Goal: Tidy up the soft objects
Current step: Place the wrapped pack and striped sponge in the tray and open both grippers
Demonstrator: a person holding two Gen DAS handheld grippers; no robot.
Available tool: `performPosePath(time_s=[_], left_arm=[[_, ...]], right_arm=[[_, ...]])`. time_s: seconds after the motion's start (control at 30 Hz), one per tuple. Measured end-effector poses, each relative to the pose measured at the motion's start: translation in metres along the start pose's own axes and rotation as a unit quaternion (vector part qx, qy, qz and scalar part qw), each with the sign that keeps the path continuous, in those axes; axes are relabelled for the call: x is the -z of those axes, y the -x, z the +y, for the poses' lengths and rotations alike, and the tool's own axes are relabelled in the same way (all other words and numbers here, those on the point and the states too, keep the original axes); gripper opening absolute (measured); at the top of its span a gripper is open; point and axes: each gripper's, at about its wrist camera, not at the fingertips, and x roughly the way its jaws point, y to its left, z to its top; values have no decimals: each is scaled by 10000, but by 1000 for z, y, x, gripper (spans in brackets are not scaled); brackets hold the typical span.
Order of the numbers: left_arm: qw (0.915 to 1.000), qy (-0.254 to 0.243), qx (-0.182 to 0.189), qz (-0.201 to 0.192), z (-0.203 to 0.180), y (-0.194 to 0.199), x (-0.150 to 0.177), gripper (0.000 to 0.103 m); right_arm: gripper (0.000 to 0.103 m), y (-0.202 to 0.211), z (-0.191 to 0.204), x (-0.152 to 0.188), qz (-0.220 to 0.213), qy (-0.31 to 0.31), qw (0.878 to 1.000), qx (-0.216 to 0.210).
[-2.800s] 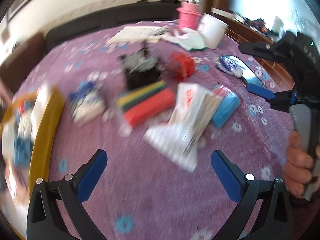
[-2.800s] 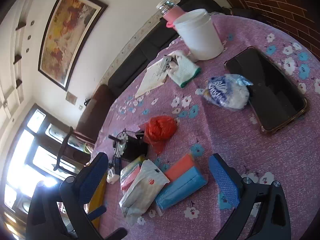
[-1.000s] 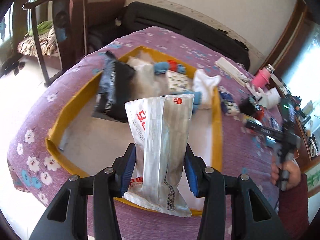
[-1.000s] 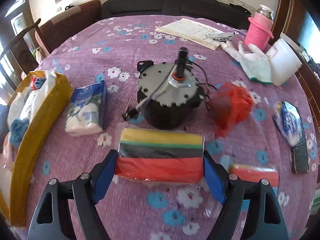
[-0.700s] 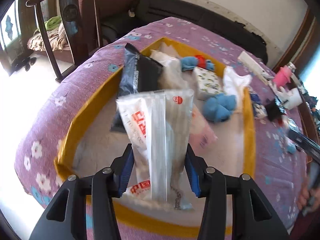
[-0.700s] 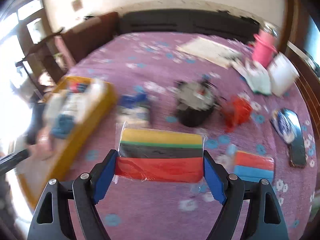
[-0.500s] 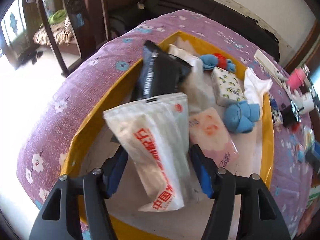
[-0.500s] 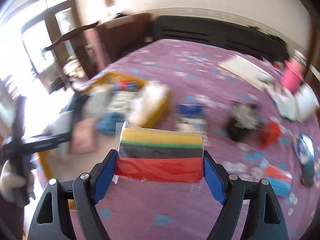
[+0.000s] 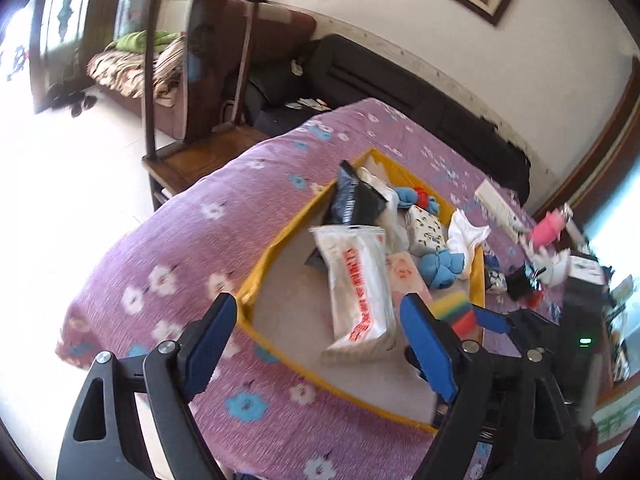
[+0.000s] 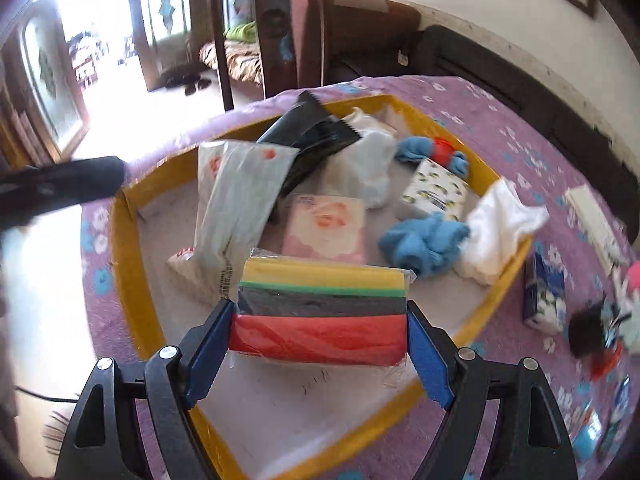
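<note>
The white packet [image 9: 358,294] has left the left gripper [image 9: 318,344] since a second ago and now lies in the yellow tray [image 9: 256,280], its far end resting on a black pouch [image 9: 354,200]. The left jaws are opening, with nothing between them. The right gripper [image 10: 316,344] has come over the tray's near end, its jaws clamped on the striped sponge pack [image 10: 322,312]. A blue cloth [image 10: 424,242] lies right of it, apparently touching a white cloth [image 10: 500,224].
</note>
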Motion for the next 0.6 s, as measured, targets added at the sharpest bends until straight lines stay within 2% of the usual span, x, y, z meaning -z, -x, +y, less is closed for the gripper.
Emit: performPosePath(time_s=[0.1,0.3,0.43,0.6], left_arm=[[9997,224,73,-12,13,5,7,84],[9989,454,45,-82,22,9,11,85],[9997,236,28,-114,6,12,16,85],[9996,-226,-47,-139,-29,15,26,85]], right_arm=[[89,-8,9,-1,33,180,9995,257],[91,6,12,1,-170,66,9998,-59],[92,28,3,7,-489,-101,9987,-121],[95,61,-27,26,-886,-678,9937,-90]])
